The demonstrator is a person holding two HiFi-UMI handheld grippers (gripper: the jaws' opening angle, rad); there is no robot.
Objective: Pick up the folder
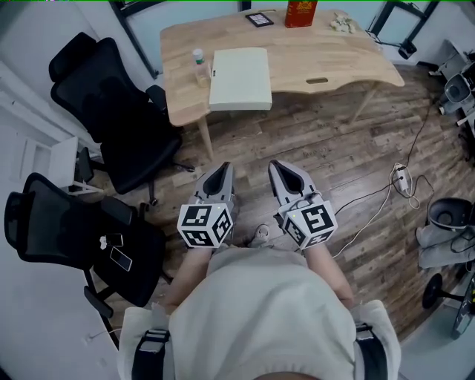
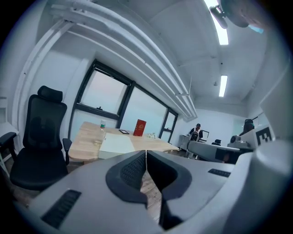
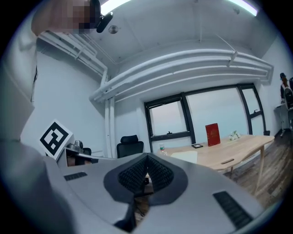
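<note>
A white folder lies flat on the wooden desk, near its left front edge; it also shows as a pale slab in the left gripper view and far off in the right gripper view. Both grippers are held close to the person's body, well short of the desk, over the floor. My left gripper is shut with nothing in it, its jaws meeting tip to tip. My right gripper is also shut and empty.
A clear bottle stands just left of the folder. A red box, a small dark tablet and crumpled paper sit at the desk's far side. Black office chairs stand left. Cables and a bin lie right.
</note>
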